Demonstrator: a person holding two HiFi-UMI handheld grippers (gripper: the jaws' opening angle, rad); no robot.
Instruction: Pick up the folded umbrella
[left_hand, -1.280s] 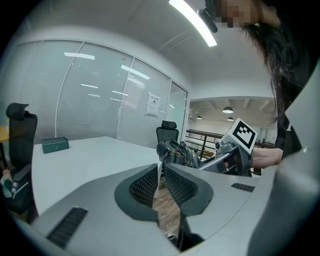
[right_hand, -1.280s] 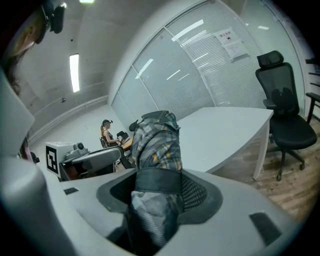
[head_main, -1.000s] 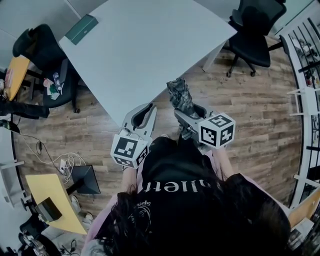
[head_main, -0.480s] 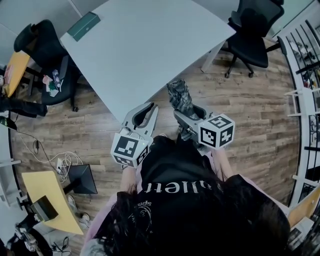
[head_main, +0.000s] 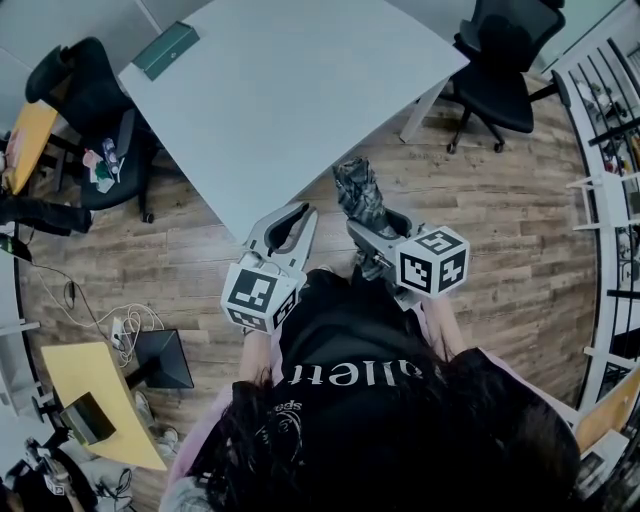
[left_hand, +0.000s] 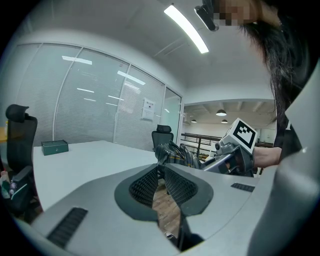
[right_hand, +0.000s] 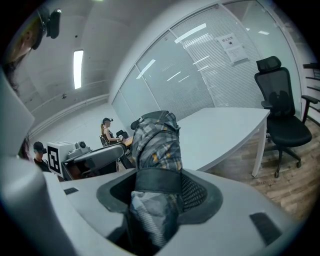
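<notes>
The table (head_main: 290, 90) no longer carries the folded umbrella (head_main: 360, 195), which is in the air just off the table's near corner, clamped in the right gripper (head_main: 373, 222). The left gripper (head_main: 302, 213), beside that corner, is closed and empty. The pick-up looks complete.

umbrella (head_main: 358, 190) 1 | grippers (head_main: 300, 213) (head_main: 368, 226) 2 | table (head_main: 300, 90) 1 | chairs (head_main: 505, 70) (head_main: 95, 100) 2 | box (head_main: 165, 53) 1

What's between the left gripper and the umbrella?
Nothing. In the head view, only bare wood floor shows between the left gripper and the folded umbrella.
</notes>
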